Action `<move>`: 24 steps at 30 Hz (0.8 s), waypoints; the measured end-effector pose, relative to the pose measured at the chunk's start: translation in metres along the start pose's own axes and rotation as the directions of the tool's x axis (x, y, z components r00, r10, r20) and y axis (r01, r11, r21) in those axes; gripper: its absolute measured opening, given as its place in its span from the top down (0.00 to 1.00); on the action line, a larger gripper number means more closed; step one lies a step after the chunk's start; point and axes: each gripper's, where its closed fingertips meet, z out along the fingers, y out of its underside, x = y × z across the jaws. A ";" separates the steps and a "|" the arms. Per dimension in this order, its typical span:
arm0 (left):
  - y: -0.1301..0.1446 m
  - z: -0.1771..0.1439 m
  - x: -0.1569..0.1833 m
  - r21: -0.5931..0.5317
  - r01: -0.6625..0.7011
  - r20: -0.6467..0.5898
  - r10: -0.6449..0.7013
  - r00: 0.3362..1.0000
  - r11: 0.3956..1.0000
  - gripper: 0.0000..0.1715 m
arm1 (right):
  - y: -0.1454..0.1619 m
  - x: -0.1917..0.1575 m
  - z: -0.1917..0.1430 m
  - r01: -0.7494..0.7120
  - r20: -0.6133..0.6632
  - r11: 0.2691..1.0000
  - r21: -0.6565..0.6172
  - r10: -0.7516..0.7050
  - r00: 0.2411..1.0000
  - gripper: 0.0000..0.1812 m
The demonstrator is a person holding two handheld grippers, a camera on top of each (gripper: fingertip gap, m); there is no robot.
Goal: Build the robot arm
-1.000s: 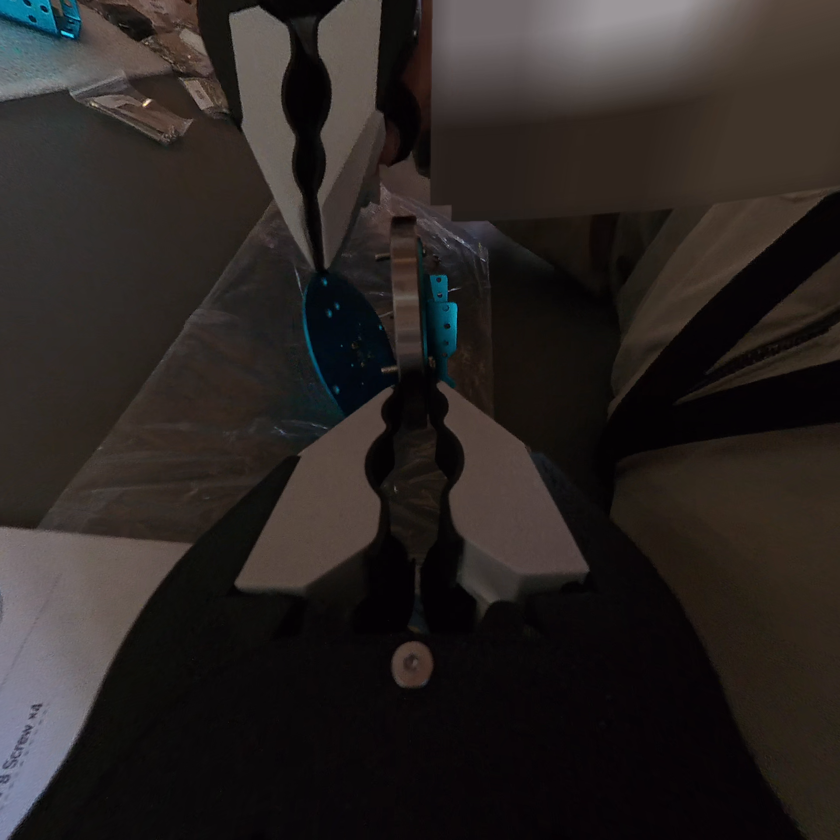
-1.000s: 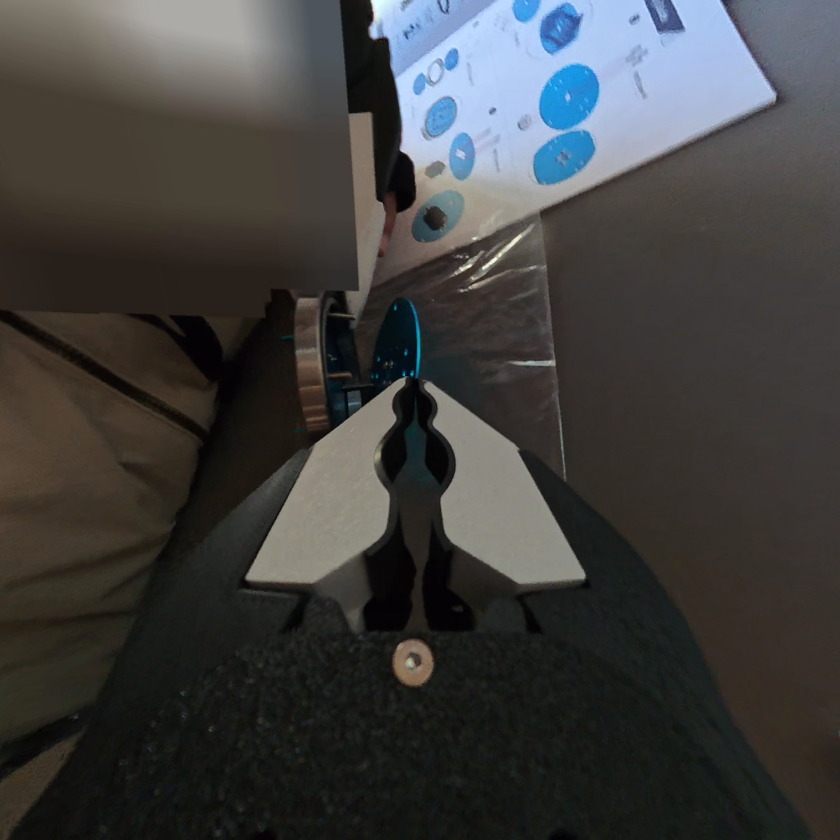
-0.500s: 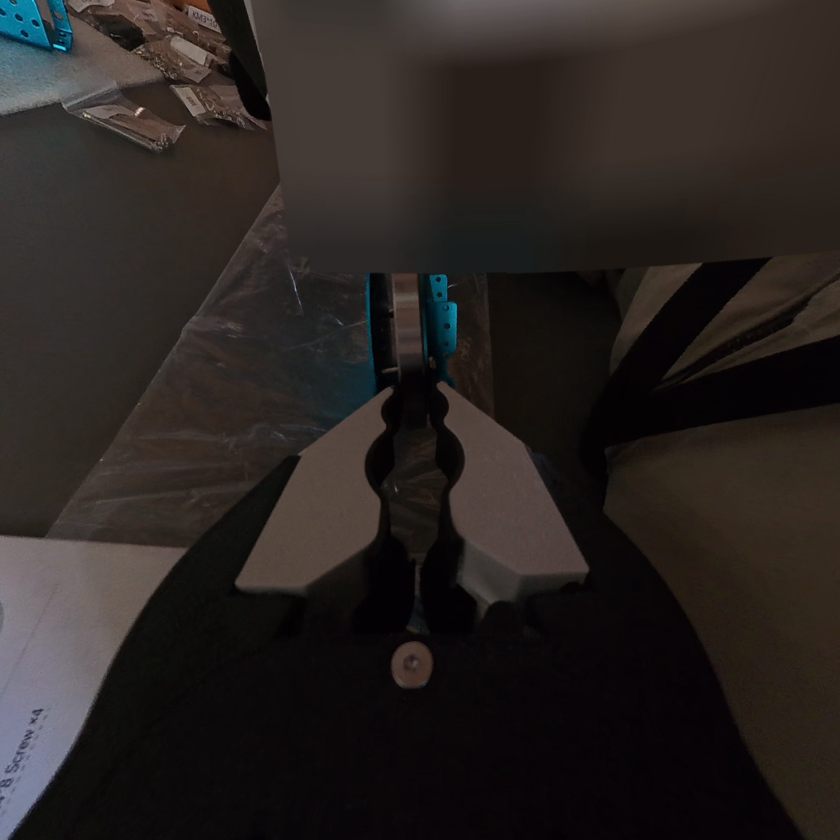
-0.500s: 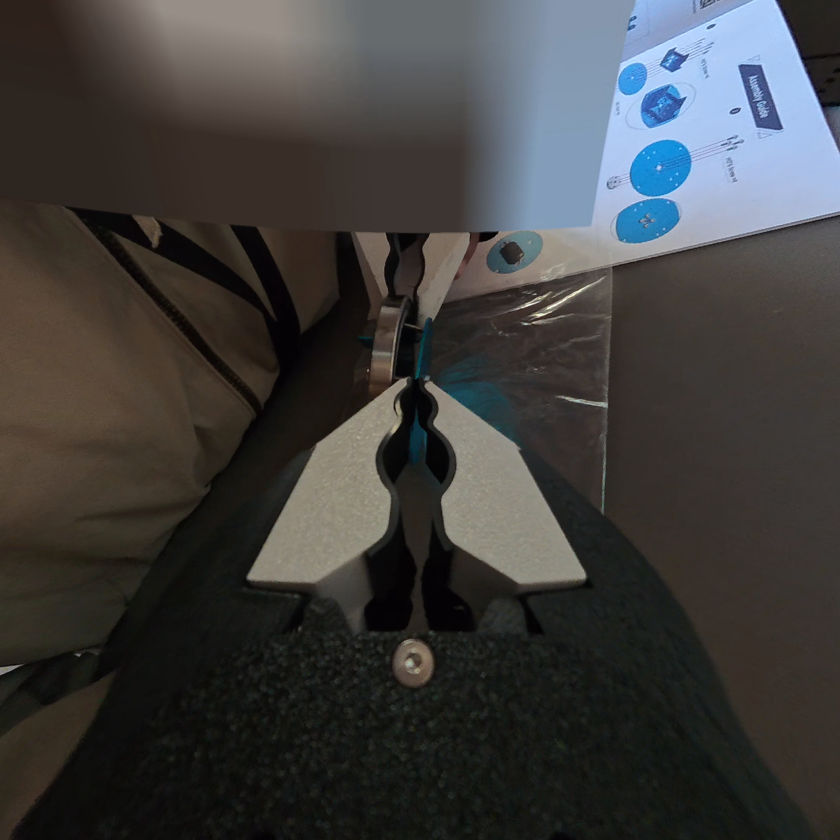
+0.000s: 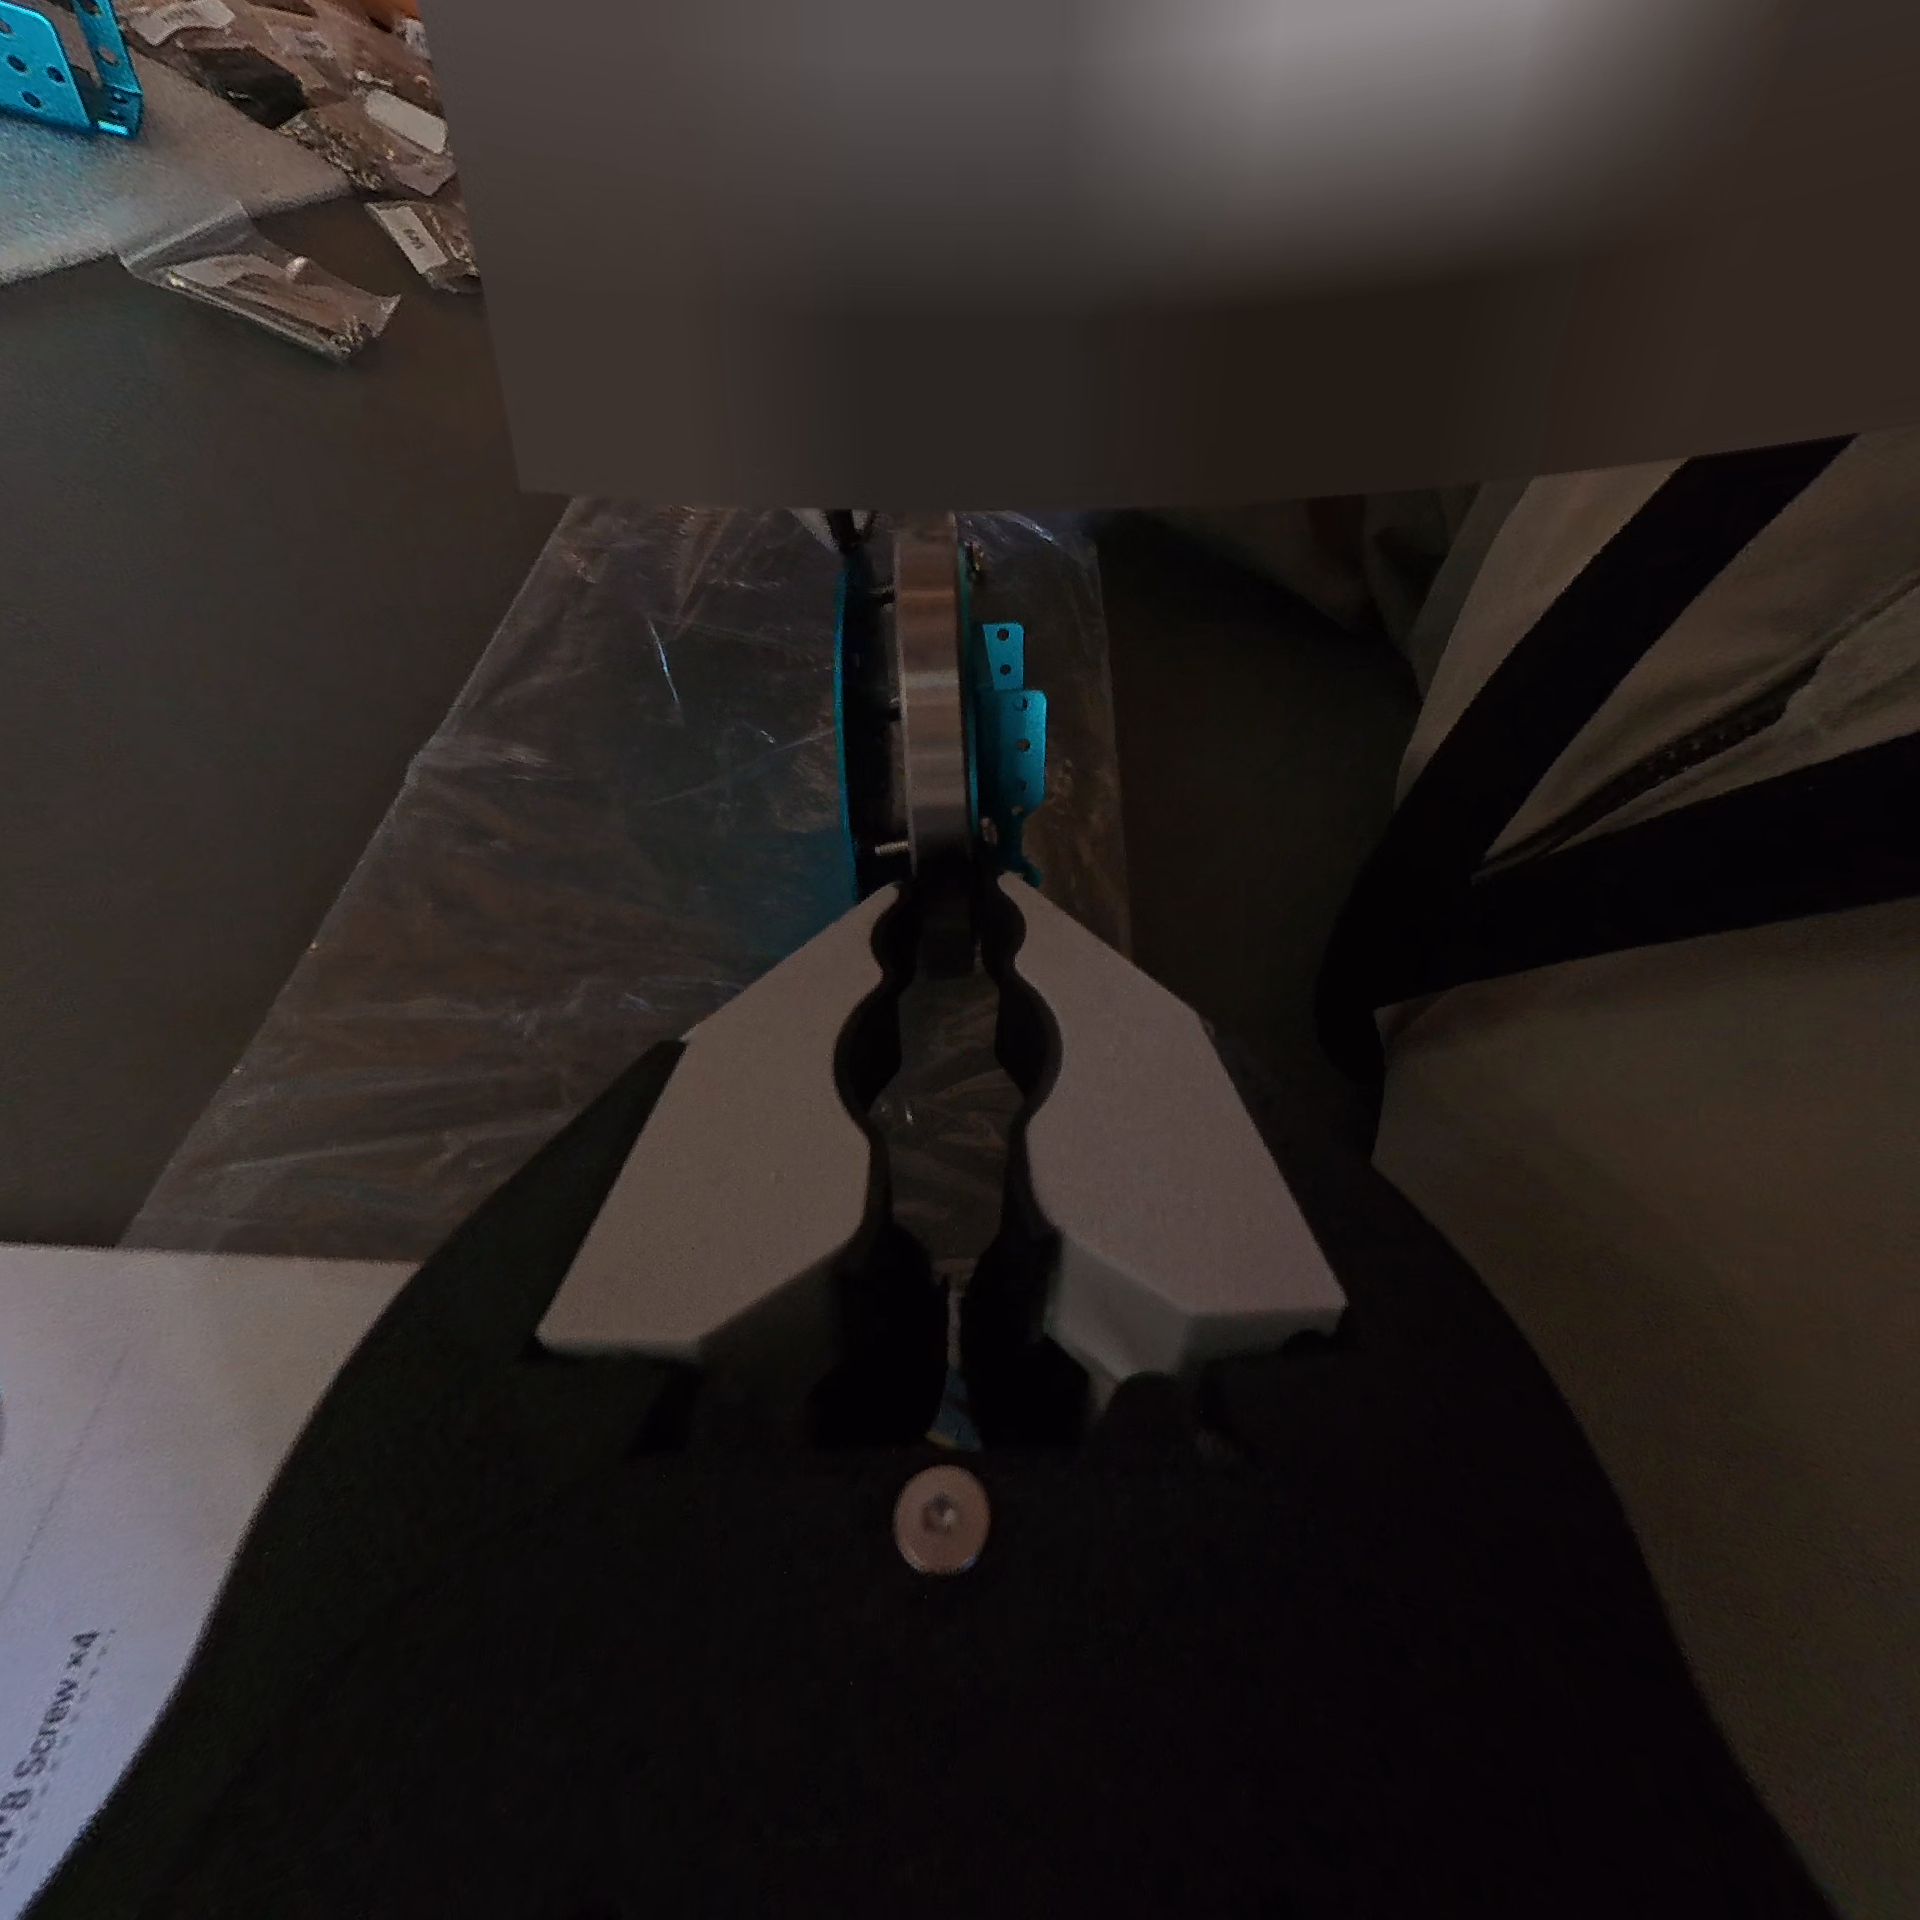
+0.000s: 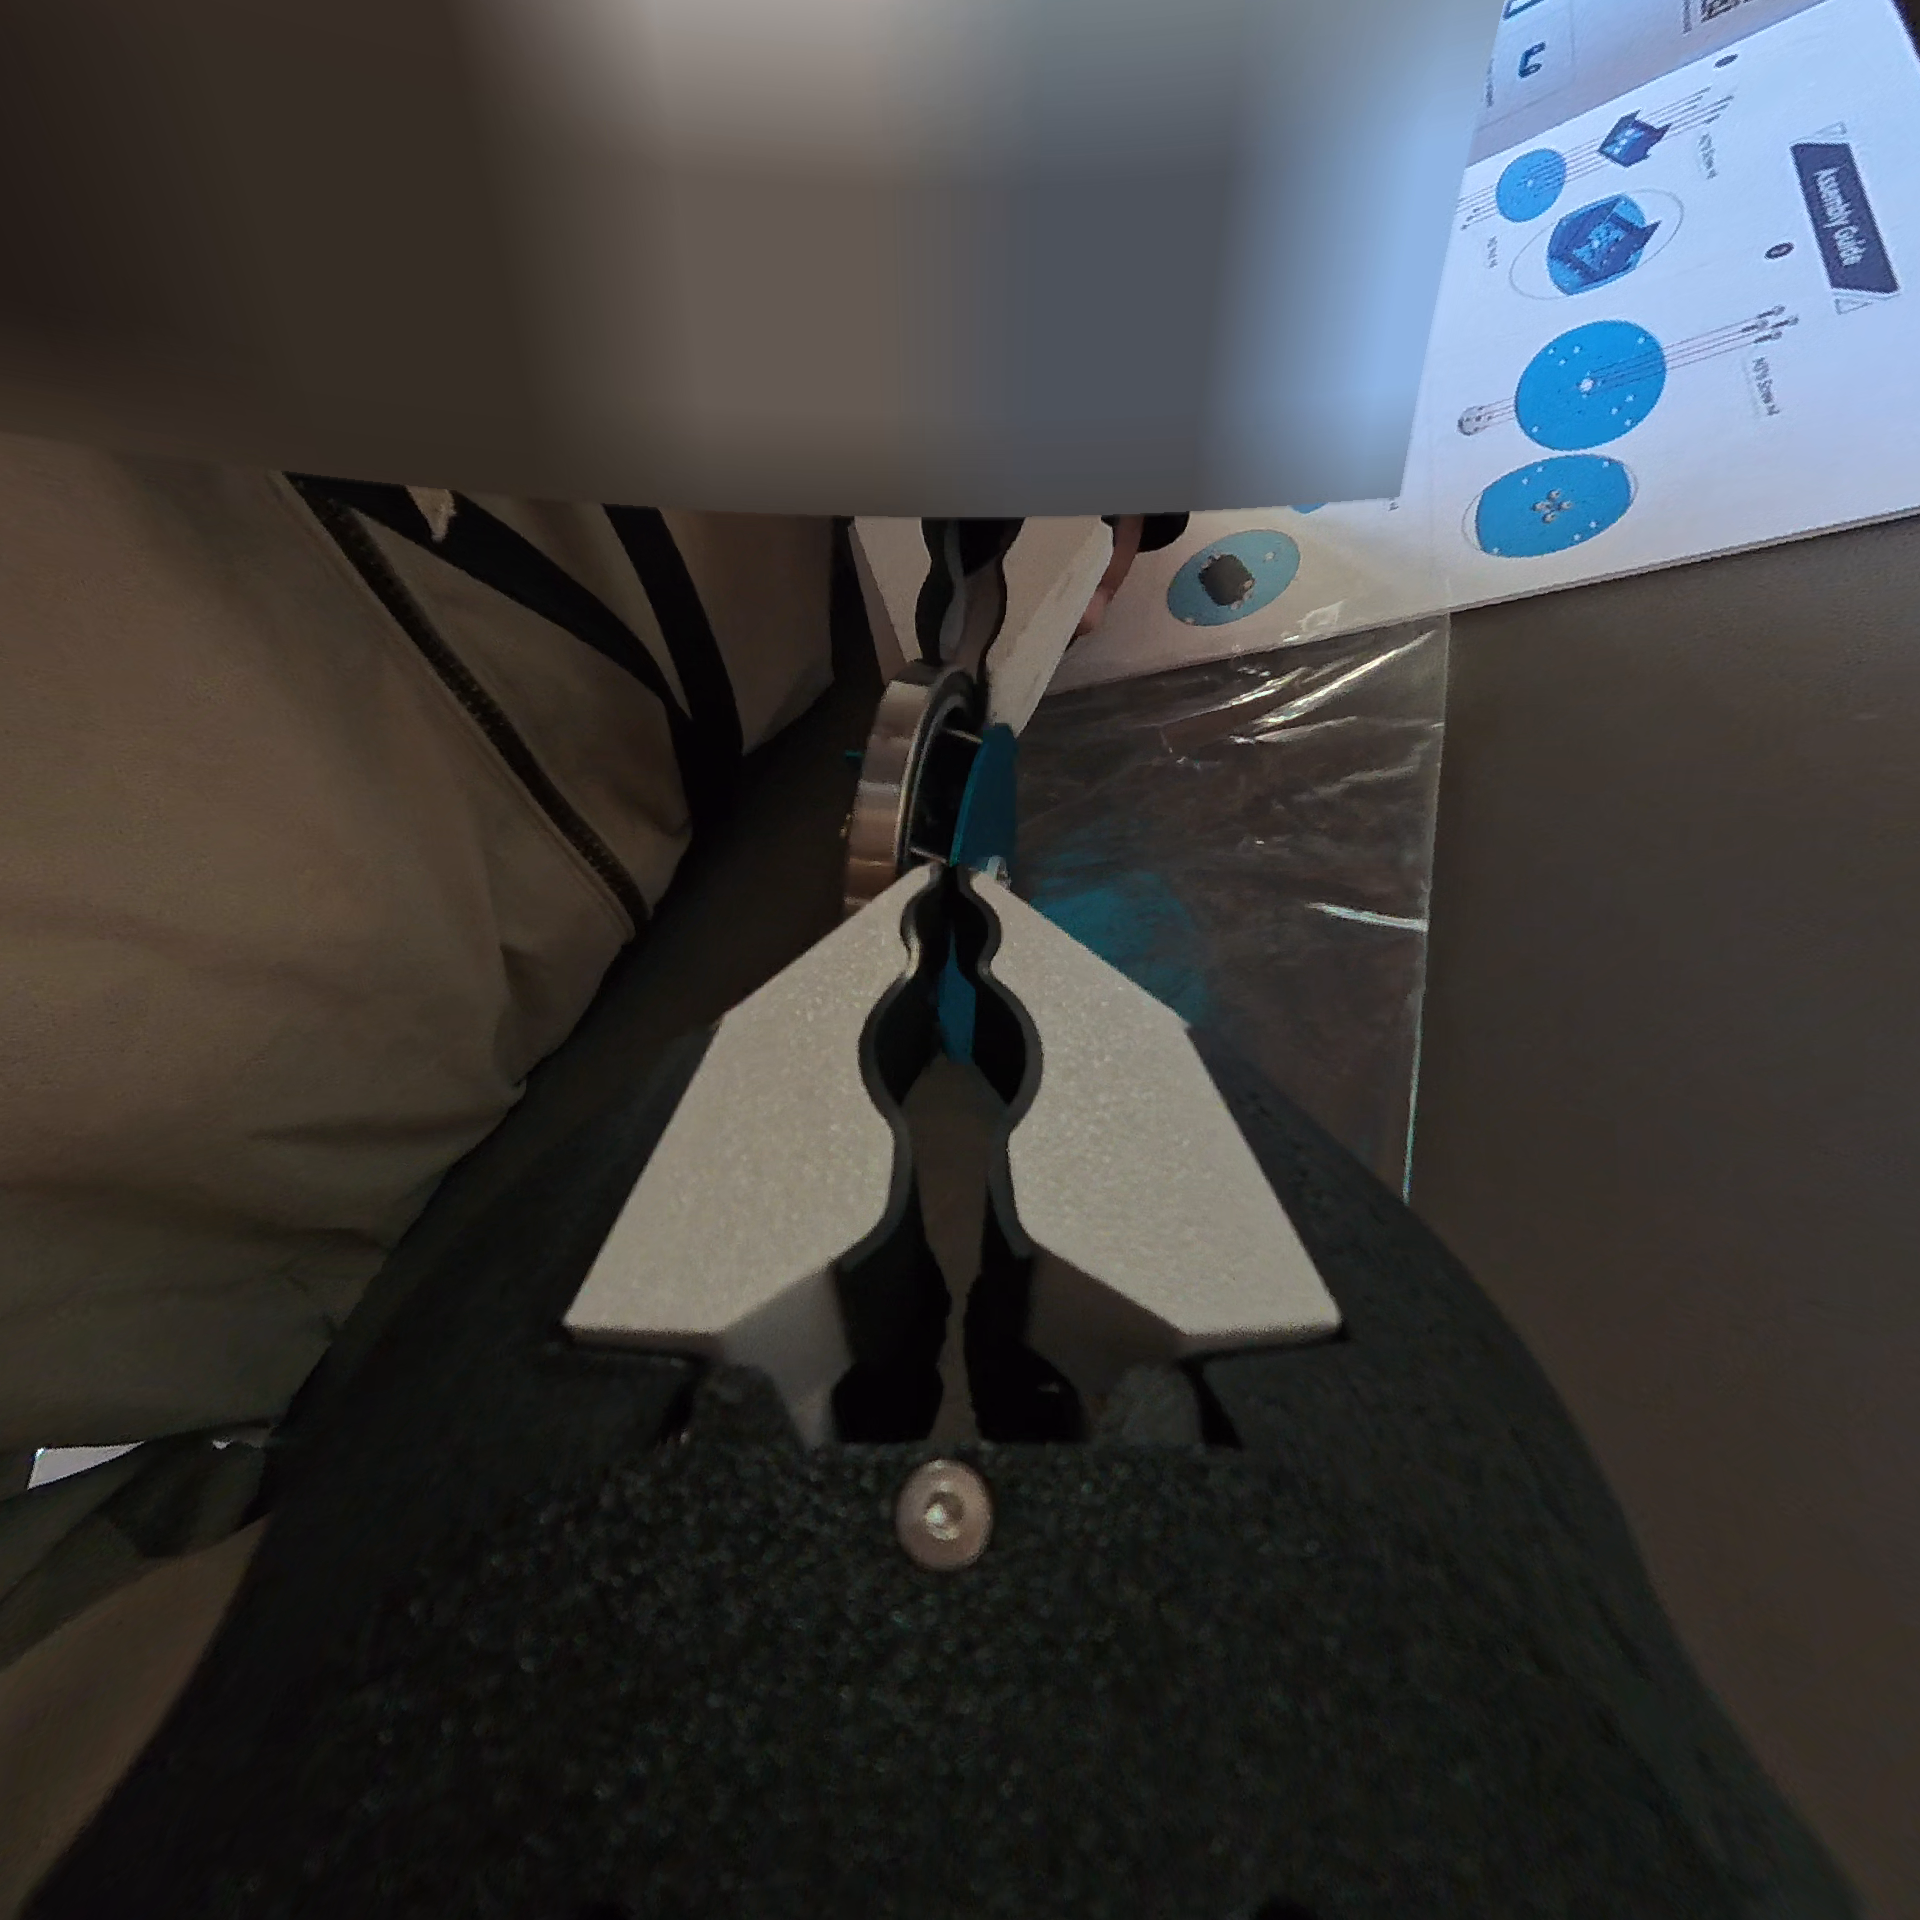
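My left gripper [image 5: 948, 896] is shut on the rim of a silver metal ring [image 5: 928, 707], held edge-on, with a blue perforated bracket [image 5: 1013, 727] on its right side. My right gripper [image 6: 951, 883] is shut on a thin blue disc [image 6: 987, 800], also edge-on. The disc [image 5: 844, 727] stands parallel to the ring [image 6: 881, 790] and close on its left, with thin screw shafts showing in the gap. The left gripper's white fingers [image 6: 1039, 634] show beyond the ring in the right wrist view. A blur patch hides everything above the parts.
A crinkled clear plastic bag [image 5: 582, 883] [image 6: 1247, 790] lies on the dark table below the parts. A printed instruction sheet [image 6: 1662, 312] [image 5: 104, 1455] lies beside it. Small parts bags [image 5: 291, 281] and a blue bracket [image 5: 52, 73] lie farther off. A person's beige jacket [image 5: 1662, 1039] [image 6: 260, 831] is close by. About 7 cm separates my left fingertips from my right.
The right gripper has brought the blue disc from tilted and apart to parallel and close against the silver ring. The left gripper has kept its hold on the ring.
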 end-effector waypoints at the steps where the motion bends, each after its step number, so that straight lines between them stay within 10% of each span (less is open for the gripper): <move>1: 0.000 0.000 0.000 0.000 0.000 0.000 0.000 1.000 1.000 0.93 | 0.000 -0.001 0.000 0.002 0.002 1.000 0.001 -0.002 1.000 1.00; 24: 0.001 0.001 0.003 -0.006 -0.033 0.007 0.033 0.999 0.999 0.93 | 0.026 0.035 -0.002 -0.118 -0.116 0.992 -0.036 0.114 0.987 1.00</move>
